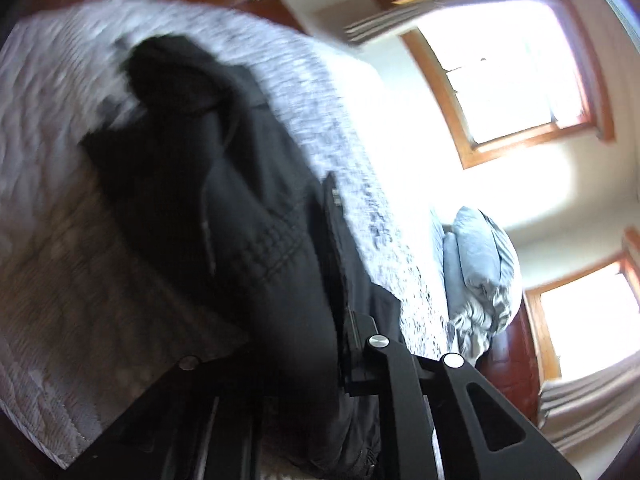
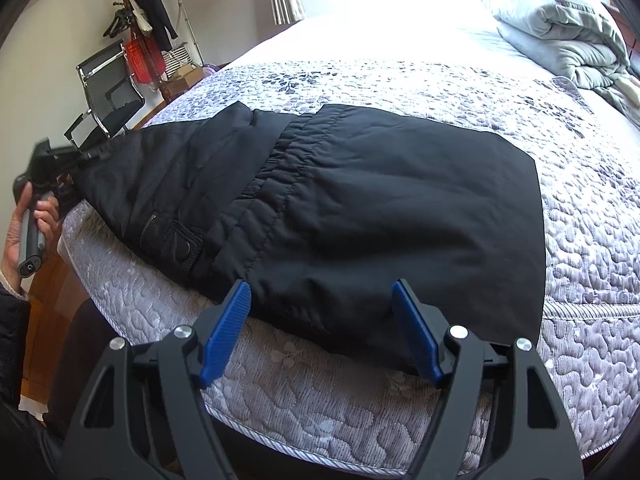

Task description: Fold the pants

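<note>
The pants [image 2: 340, 200] lie crosswise at twelve o'clock before the wide-spread right gripper [image 2: 320, 328], their nine-o'clock end pinched by the left gripper [image 2: 86, 156].

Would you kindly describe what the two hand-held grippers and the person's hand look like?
The right hand-held gripper has black angular arms with cut-outs, silver round pivot bolts and ribbed blue pads. The left hand-held gripper shares the black frame and silver bolts. The bare hand shows a pale cuff under a dark sleeve.
</note>
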`<action>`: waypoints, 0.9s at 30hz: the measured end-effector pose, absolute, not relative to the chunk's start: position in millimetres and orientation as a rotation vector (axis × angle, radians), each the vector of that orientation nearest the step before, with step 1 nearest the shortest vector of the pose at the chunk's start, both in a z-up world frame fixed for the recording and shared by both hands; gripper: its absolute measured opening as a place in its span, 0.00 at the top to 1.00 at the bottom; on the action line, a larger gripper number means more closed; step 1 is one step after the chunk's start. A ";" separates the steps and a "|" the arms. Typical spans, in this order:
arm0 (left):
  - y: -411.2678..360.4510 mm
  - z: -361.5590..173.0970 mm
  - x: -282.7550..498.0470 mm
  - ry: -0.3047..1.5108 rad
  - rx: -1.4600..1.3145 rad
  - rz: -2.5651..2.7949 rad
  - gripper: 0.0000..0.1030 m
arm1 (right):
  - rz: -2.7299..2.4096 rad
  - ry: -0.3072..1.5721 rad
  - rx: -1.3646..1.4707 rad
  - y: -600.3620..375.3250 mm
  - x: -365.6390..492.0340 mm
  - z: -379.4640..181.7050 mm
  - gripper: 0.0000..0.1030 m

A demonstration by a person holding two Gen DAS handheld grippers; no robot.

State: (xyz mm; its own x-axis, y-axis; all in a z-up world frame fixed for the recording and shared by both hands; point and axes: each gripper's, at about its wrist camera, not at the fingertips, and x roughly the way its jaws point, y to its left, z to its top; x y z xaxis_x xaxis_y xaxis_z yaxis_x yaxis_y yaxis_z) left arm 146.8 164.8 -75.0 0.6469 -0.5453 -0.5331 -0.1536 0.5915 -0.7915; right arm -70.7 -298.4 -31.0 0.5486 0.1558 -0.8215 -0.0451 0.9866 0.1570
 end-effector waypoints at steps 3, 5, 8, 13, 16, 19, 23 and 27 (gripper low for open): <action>138.5 -46.2 150.0 0.827 -0.838 -0.303 0.85 | 0.114 0.975 0.124 -300.0 -72.2 -28.6 0.29; 113.8 -27.4 154.2 0.812 -0.745 -0.333 0.84 | 0.108 0.968 0.133 -302.3 -74.0 -27.5 0.29; 74.8 -2.8 156.9 0.783 -0.586 -0.379 0.81 | 0.093 0.959 0.149 -309.2 -76.3 -27.4 0.29; -7.3 26.7 141.4 0.765 -0.321 -0.498 0.72 | 0.057 0.949 0.188 -324.5 -80.9 -28.5 0.29; -51.6 28.2 139.5 0.770 -0.197 -0.539 0.67 | 0.036 0.945 0.210 -334.5 -85.7 -29.7 0.29; -90.3 23.7 132.0 0.780 -0.061 -0.576 0.63 | 0.011 0.946 0.224 -345.3 -89.5 -32.3 0.29; -145.0 12.0 119.5 0.776 0.179 -0.594 0.57 | -0.017 0.935 0.274 -359.6 -93.6 -34.8 0.29; -204.1 -8.2 110.2 0.780 0.430 -0.623 0.51 | -0.033 0.923 0.297 -367.8 -95.5 -36.2 0.29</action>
State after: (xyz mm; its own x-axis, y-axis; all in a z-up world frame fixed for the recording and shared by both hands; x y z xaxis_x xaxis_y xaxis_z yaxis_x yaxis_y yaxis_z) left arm 110.2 -204.1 -8.2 0.5486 -0.3559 -0.7566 0.6595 0.7404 0.1299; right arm -95.5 -367.8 -36.2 0.6061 0.0986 -0.7893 0.1547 0.9587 0.2386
